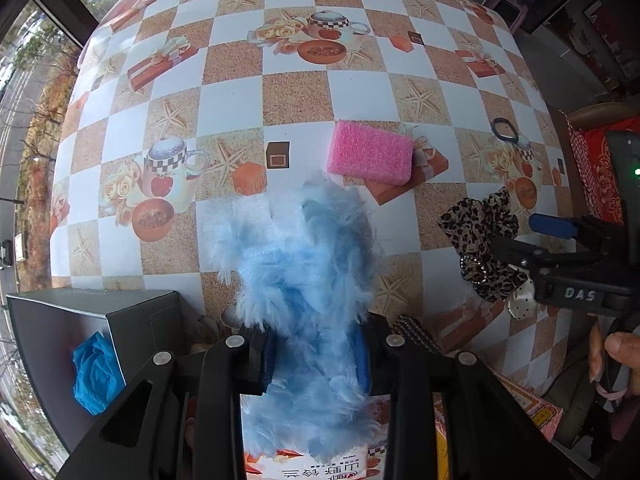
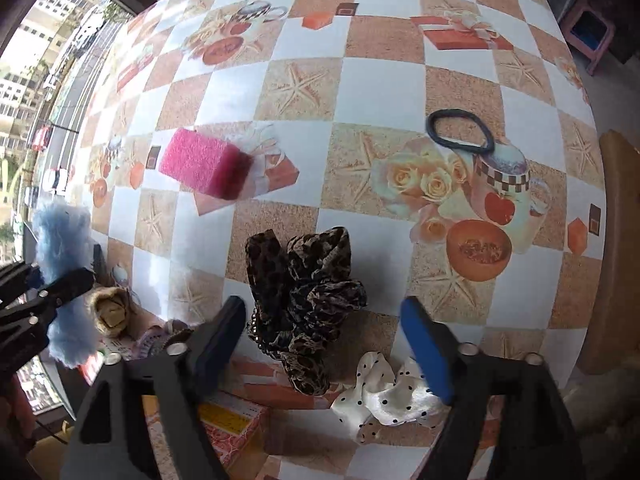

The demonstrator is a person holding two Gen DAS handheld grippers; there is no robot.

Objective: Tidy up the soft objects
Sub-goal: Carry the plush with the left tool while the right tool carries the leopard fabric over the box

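Note:
My left gripper is shut on a fluffy light-blue piece, held clear above the checkered tablecloth. It also shows at the left edge of the right wrist view as blue fluff. My right gripper stands open over a leopard-print scrunchie that lies on the table, and its pads do not touch it. A white polka-dot scrunchie lies beside the right finger. Farther out are a pink sponge and a dark hair tie. The left wrist view also shows the pink sponge.
A grey box with crumpled blue material inside stands at the lower left, near the left gripper. A tan fabric piece sits by the table's near edge. A wooden chair stands past the table's right edge.

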